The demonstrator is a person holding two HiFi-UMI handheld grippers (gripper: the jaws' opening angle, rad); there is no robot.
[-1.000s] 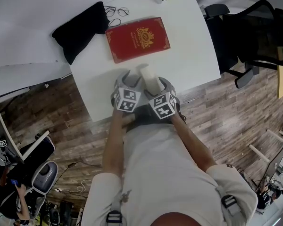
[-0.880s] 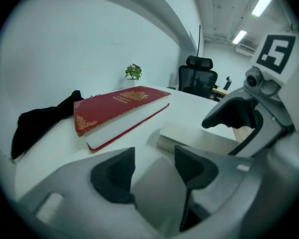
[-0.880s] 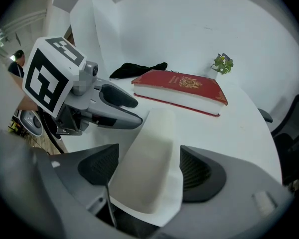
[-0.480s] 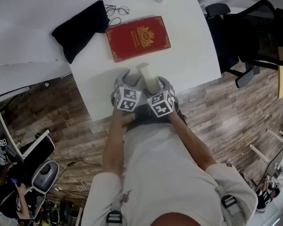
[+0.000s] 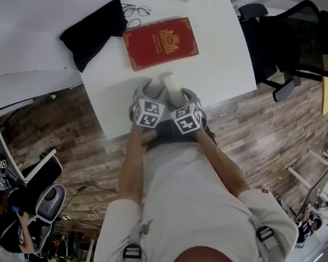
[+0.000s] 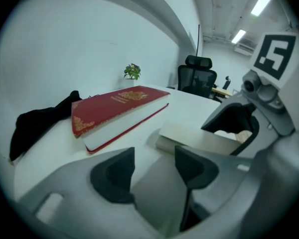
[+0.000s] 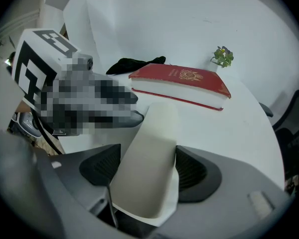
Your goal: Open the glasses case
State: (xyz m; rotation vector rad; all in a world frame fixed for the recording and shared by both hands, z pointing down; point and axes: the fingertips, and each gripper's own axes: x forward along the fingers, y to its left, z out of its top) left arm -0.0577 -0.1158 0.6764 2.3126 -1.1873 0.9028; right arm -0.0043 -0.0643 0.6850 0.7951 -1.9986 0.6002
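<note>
One smooth, cream, oblong glasses case (image 7: 149,148) lies near the white worktop's (image 5: 221,64) front edge, between the right gripper's (image 7: 148,171) closing jaws, ribbed pads touching its sides. The left gripper (image 6: 154,171) gapes empty beside it. One red gilt-stamped book (image 5: 160,43), one limp black cloth (image 5: 93,33); only the head view shows the single wire-framed spectacles (image 5: 135,11)
</note>
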